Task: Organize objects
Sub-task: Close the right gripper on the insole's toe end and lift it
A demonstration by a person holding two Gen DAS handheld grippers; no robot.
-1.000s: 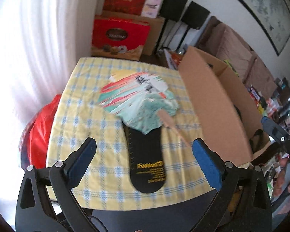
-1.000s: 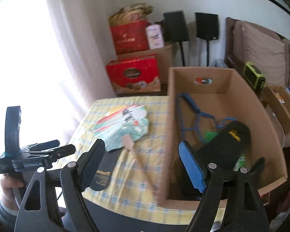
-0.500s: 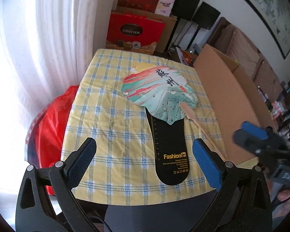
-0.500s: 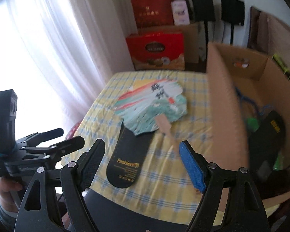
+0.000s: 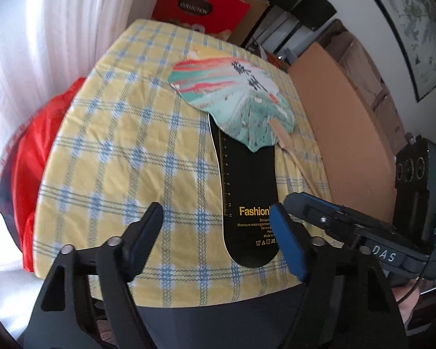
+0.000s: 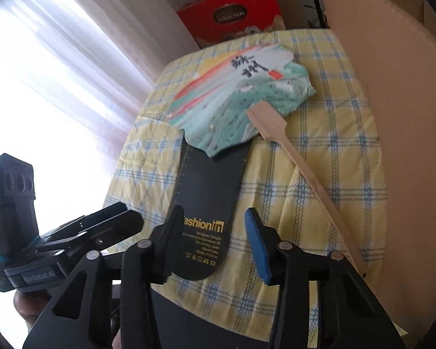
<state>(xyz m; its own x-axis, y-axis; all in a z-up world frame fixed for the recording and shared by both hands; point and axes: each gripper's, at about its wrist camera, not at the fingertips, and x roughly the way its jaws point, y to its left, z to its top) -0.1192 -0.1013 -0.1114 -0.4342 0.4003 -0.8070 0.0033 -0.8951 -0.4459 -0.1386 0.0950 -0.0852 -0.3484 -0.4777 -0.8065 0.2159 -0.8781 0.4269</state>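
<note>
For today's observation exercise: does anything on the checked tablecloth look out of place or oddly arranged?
Yes. The paper fan lies on top of the black insole, hiding its far end, and its wooden handle slants off towards the cardboard box. The insole's near end sticks out past the tablecloth edge.

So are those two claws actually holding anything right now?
Nothing yet. The right claw is closing astride the heel end of the flat black insole, pads not pressing; the left claw is closing over bare tablecloth.
</note>
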